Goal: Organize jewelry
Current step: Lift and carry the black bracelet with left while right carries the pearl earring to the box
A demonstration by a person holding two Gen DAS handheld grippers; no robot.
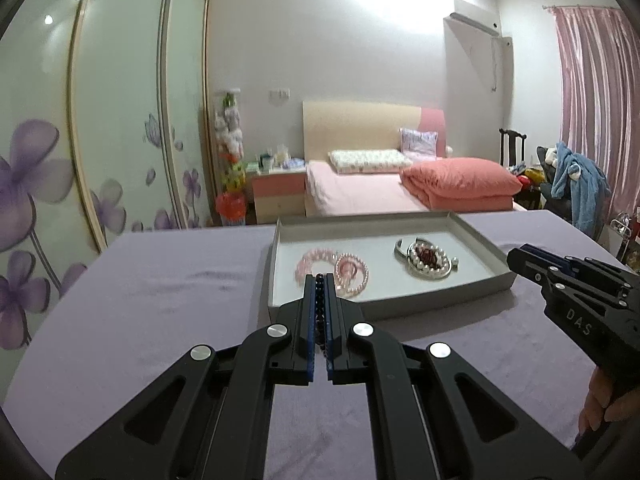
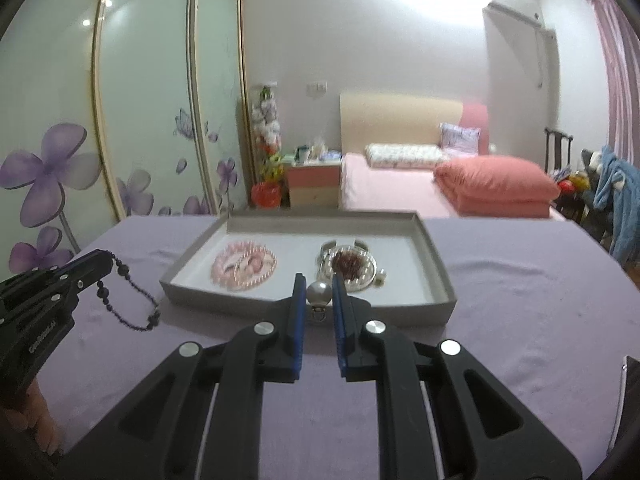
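Note:
A grey tray [image 1: 440, 298] [image 2: 436, 256] sits on the purple table, holding pink bead bracelets [image 1: 320, 266] [image 2: 244, 266] on the left and a silver bangle with white pearls and dark red beads [image 1: 428, 260] [image 2: 352, 264] on the right. My left gripper [image 1: 319, 280] [image 2: 106, 258] is shut on a dark bead necklace [image 1: 319, 300] [image 2: 128, 300], which dangles left of the tray and above the cloth. My right gripper [image 2: 319, 284] [image 1: 520, 256] is shut on a large pearl earring [image 2: 319, 293], just before the tray's front wall.
The table wears a purple cloth [image 1: 160, 300] [image 2: 520, 300]. Beyond it stand a bed with pink bedding [image 1: 400, 188], a nightstand [image 1: 278, 192], sliding wardrobe doors with purple flowers [image 1: 60, 160] and a chair with blue clothes [image 1: 576, 184].

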